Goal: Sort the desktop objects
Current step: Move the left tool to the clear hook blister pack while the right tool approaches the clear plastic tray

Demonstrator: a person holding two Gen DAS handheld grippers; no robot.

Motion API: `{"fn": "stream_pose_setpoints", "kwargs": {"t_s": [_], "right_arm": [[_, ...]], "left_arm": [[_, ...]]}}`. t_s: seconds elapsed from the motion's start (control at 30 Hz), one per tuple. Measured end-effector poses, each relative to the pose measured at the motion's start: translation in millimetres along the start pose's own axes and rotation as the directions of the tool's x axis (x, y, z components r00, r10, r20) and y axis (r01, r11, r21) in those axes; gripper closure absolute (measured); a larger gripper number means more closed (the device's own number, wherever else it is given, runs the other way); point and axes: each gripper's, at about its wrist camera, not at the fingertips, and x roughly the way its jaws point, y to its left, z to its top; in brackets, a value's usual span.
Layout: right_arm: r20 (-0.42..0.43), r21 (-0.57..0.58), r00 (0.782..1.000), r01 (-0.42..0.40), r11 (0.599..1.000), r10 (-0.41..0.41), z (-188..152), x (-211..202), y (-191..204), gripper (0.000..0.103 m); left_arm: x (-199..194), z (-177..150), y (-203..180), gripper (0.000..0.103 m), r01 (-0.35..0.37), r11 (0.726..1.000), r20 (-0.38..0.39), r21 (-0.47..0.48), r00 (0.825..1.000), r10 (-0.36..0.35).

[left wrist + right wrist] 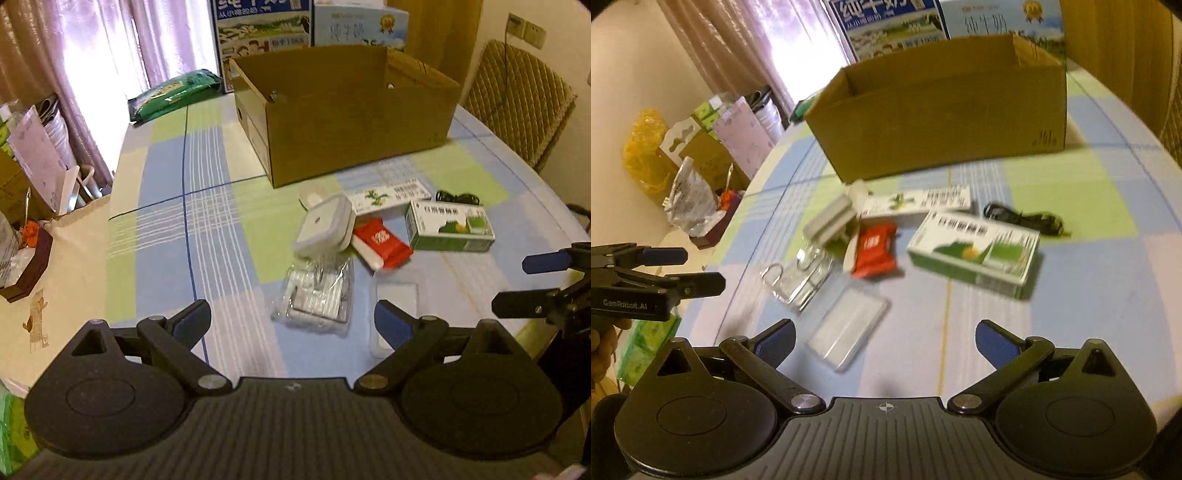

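Small packaged items lie scattered on the checked tablecloth (207, 192) in front of an open cardboard box (351, 122).

Nearest the box's front wall lies a long white carton (388, 197), then a green-and-white medicine box (975, 254), a red packet (875, 247), a white square gadget (323, 225), a clear bag of metal clips (317, 291) and a clear plastic case (847, 328); a black cable (1023, 218) lies right of the cartons. Left gripper (291, 321) and right gripper (884, 338) both hover with jaws spread, empty.

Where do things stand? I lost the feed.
Left gripper open, right gripper open, both empty. Items, including green box, on tablecloth. Cardboard box open. Nothing blocking.
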Motion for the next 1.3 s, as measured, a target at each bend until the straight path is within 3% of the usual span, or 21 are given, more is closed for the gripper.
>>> {"fn": "stream_pose_setpoints", "kwargs": {"t_s": [0.37, 0.5, 0.8, 1.03, 1.3], "right_arm": [[-0.019, 0.092, 0.999, 0.053, 0.994, -0.051, -11, 31, 29, 0.003], [-0.030, 0.107, 0.998, 0.066, 0.992, -0.063, -11, 45, 37, 0.015], [-0.078, 0.142, 0.995, 0.076, 0.987, -0.066, -8, 79, 43, 0.023], [-0.090, 0.084, 0.992, 0.096, 0.992, -0.088, 0, 95, 53, 0.025], [-0.098, -0.024, 0.983, 0.156, 0.987, -0.158, 0, 91, 44, 0.041]], "left_arm": [[26, -15, 11, 0.011, 0.056, 0.989, -0.012, 0.135, 0.998, -0.055], [37, -17, 12, 0.011, 0.071, 0.979, -0.009, 0.190, 0.997, -0.071], [60, -28, 22, 0.011, 0.089, 0.978, -0.021, 0.190, 0.996, -0.087], [68, -31, 29, 0.011, 0.101, 0.978, -0.017, 0.180, 0.995, -0.099], [66, -26, 22, 0.011, 0.142, 0.973, 0.010, 0.184, 0.989, -0.147]]}}
